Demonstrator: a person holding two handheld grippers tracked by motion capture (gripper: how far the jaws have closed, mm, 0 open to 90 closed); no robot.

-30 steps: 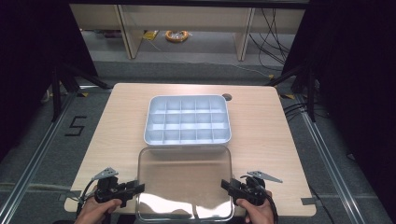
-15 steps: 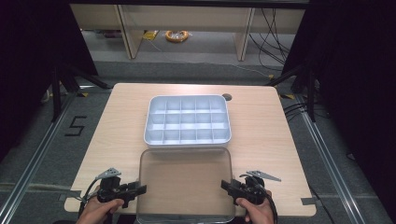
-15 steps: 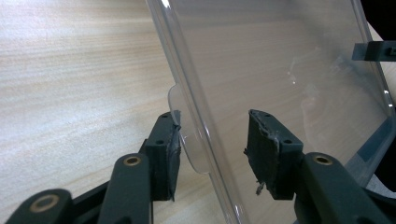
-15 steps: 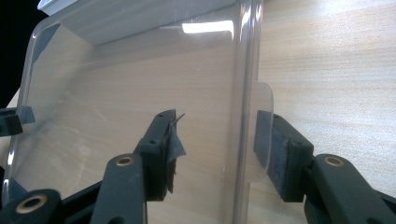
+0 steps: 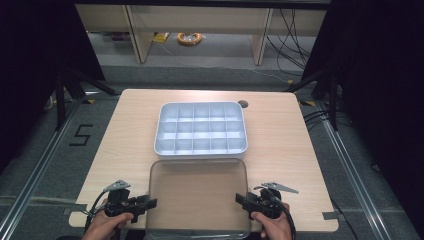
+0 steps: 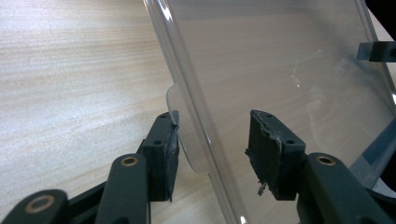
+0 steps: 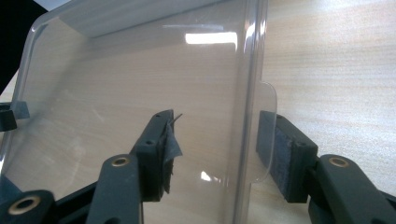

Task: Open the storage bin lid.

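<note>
A clear plastic lid (image 5: 200, 195) lies flat on the table's near half. Behind it stands a white compartment tray (image 5: 200, 151), its cells bare. My left gripper (image 5: 150, 202) straddles the lid's left rim (image 6: 280, 70). One pad sits by the small side tab (image 6: 187, 140) and the other stands off the plastic. My right gripper (image 5: 241, 200) straddles the right rim (image 7: 140, 84) the same way, with the tab (image 7: 266, 102) in front of its outer pad. Both pairs of jaws have just been opening, with the lid's edge between them and not pressed.
The wooden table (image 5: 280, 135) has a round cable hole (image 5: 243, 104) at the back, right of the tray. The lid's near edge reaches almost to the table's front edge. Dark floor, cables and shelving lie beyond the table.
Both pairs of jaws stand slightly wider apart than before. The hands, the lid and the tray have kept their places.
</note>
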